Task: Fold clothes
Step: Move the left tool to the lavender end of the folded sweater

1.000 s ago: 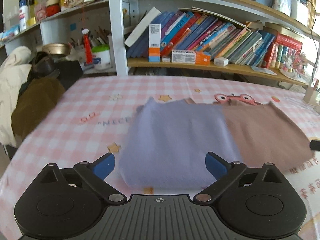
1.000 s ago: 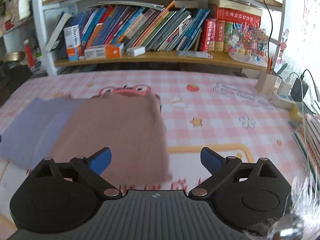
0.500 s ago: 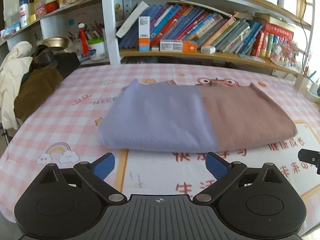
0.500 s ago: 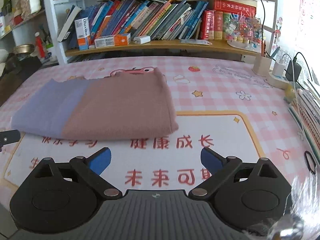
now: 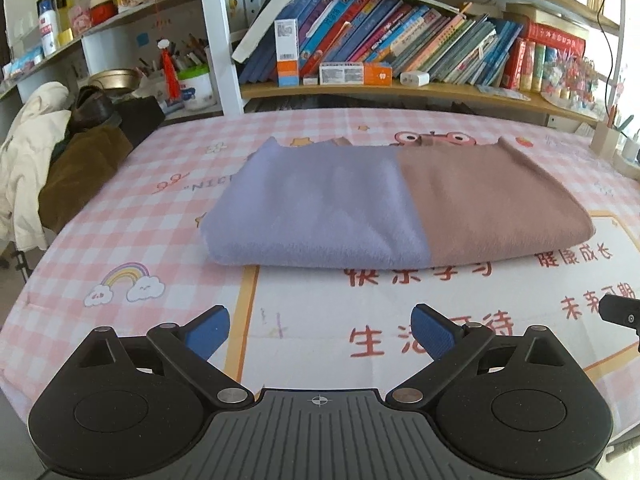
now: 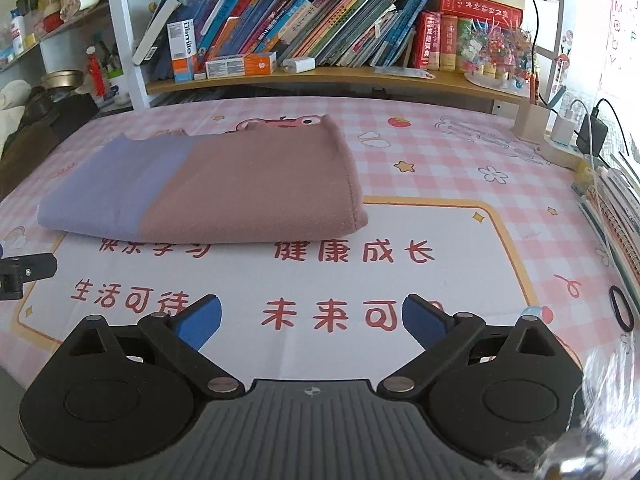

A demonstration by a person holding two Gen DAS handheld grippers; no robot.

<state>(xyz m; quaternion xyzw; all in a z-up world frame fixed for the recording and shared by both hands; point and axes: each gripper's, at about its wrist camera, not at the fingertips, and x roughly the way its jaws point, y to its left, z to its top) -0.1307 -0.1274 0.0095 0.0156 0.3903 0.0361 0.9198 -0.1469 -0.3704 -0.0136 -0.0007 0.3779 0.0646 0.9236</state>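
the folded cloth [image 5: 396, 208] lies ahead of both wide-open, empty grippers, long axis left to right, lilac half nearer the left gripper [image 5: 320, 330], brown half nearer the right gripper [image 6: 312, 320].

leaning books [image 5: 400, 40] fill the shelf [image 5: 380, 90] behind the pink checked tablecloth [image 6: 440, 168].

- One folded garment [image 5: 396, 204], half lavender and half brown, on the table.
- Two grippers: the left gripper [image 5: 320, 330] and the right gripper [image 6: 312, 320], jaws apart, nothing held.
- One pink checked tablecloth [image 6: 440, 160].
- One white charger plug [image 6: 300, 65] on the shelf.
- One black hair tie [image 6: 621, 311].
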